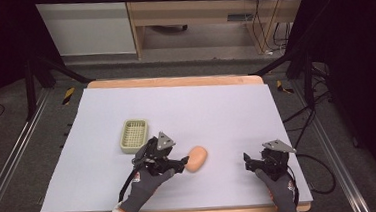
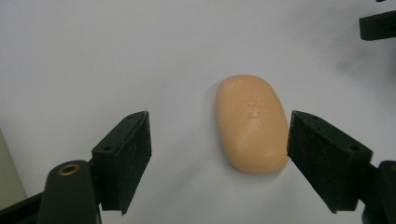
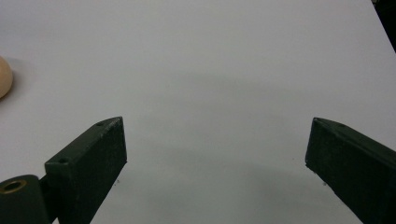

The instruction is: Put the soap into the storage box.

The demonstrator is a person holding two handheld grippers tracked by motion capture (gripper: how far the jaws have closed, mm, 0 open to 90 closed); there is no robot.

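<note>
The surface [image 1: 226, 113] carried a tray [image 1: 134, 135] and, near it, the soap [image 1: 197, 158]. The left hand-held gripper [image 1: 180, 162], spread, needed centring before closing: its own view showed the soap [image 2: 252, 123] nearer one jaw. The right hand-held gripper [image 1: 250, 163] hung spread, idle.

Items on the table [image 1: 226, 103], by count: one bar of soap [image 1: 197, 158], peach-coloured and oval; one small basket [image 1: 134, 136], pale green with a slatted floor; two hand-held grippers, a left gripper [image 1: 182, 162] and a right gripper [image 1: 247, 160], each with two black jaws; two gloved hands.
</note>
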